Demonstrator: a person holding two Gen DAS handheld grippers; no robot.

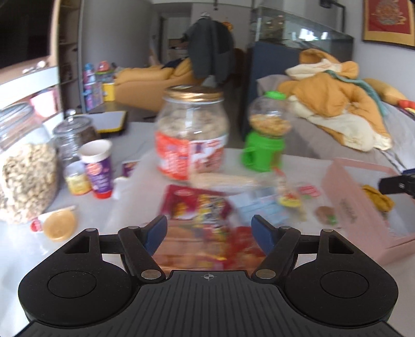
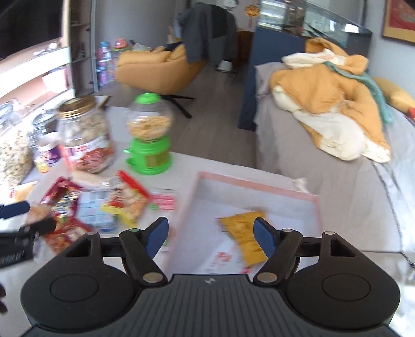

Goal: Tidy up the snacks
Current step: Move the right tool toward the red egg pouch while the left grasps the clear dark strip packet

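- Orange quilt [image 2: 334, 103] lying crumpled on grey bed [image 2: 337, 181].
- Mustard armchair [image 2: 155, 70] sitting beyond table.
- Dark jacket [image 1: 210, 49] hanging behind.
- Framed picture [image 1: 389, 23] hanging on wall.

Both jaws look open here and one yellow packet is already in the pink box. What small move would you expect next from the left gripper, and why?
Probably a short descent and closing on the red snack packet. The left gripper is open directly above it, holding nothing, while several packets lie loose on the table. The right gripper, also open, is over the pink box, where the yellow packet lies.
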